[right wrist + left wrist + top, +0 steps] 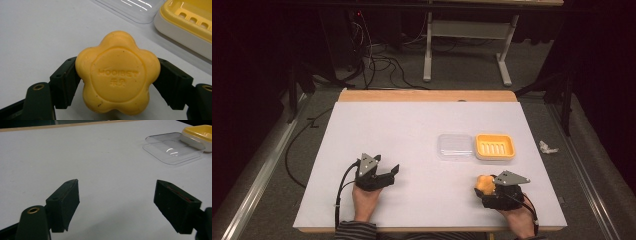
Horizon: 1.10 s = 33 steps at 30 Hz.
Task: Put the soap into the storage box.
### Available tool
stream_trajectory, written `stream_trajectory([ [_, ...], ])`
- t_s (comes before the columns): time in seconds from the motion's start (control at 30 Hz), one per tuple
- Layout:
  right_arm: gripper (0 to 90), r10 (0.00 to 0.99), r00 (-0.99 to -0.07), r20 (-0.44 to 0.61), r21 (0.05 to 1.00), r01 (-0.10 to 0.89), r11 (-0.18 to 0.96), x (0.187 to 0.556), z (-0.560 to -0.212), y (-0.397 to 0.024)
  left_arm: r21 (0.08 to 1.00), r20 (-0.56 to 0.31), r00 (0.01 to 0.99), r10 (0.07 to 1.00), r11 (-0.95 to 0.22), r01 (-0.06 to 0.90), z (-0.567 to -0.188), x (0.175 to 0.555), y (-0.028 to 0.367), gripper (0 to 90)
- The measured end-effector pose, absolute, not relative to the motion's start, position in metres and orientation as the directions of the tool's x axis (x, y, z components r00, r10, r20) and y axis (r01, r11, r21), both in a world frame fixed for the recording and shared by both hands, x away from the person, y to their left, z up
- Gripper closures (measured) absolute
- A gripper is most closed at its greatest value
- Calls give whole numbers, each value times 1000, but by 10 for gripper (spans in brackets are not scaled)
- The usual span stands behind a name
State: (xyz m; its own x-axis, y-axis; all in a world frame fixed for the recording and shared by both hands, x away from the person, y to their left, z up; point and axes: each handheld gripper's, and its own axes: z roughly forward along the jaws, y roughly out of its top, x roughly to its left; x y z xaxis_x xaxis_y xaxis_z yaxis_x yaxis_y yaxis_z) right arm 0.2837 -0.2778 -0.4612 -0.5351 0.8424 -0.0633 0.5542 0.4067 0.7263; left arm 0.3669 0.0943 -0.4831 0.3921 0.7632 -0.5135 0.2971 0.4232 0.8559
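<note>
soap (117,72) | embossed "HOOIBET" | clamped in right hand-held gripper (117,82)

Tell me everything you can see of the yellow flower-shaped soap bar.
The yellow flower-shaped soap bar has five rounded lobes and a round centre panel stamped with raised lettering, with a few dark specks. It looks waxy and solid. The right gripper clamps it by opposite sides, stamped face toward its camera, near the yellow soap dish.

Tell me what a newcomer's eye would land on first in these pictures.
The yellow flower-shaped soap bar stands out, clamped in the right tool near the white table's front right. Beyond it sit a yellow slatted soap dish and, touching its left side, a clear plastic lid. The left tool is open.
</note>
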Motion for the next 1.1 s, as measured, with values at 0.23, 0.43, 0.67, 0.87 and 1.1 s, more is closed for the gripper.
stream_trajectory([
  [0.23, 259, 858, -512, -36, 758, 546, 357, 285, -452, -288, 856, -513, 392, 763, 423, 297, -483, 367, 94, 212],
  [0.43, 259, 875, -484, -17, 776, 546, 317, 289, -442, -299, 859, -509, 395, 765, 419, 295, -483, 366, 94, 211],
  [0.67, 259, 890, -456, -10, 791, 541, 286, 291, -431, -311, 856, -514, 391, 764, 425, 295, -483, 367, 94, 212],
  [0.87, 259, 899, -439, 3, 803, 536, 259, 296, -423, -318, 858, -510, 393, 766, 421, 294, -483, 366, 94, 212],
  [1.1, 259, 901, -435, 4, 803, 538, 256, 304, -416, -320, 858, -510, 394, 765, 421, 294, -483, 366, 94, 215],
])
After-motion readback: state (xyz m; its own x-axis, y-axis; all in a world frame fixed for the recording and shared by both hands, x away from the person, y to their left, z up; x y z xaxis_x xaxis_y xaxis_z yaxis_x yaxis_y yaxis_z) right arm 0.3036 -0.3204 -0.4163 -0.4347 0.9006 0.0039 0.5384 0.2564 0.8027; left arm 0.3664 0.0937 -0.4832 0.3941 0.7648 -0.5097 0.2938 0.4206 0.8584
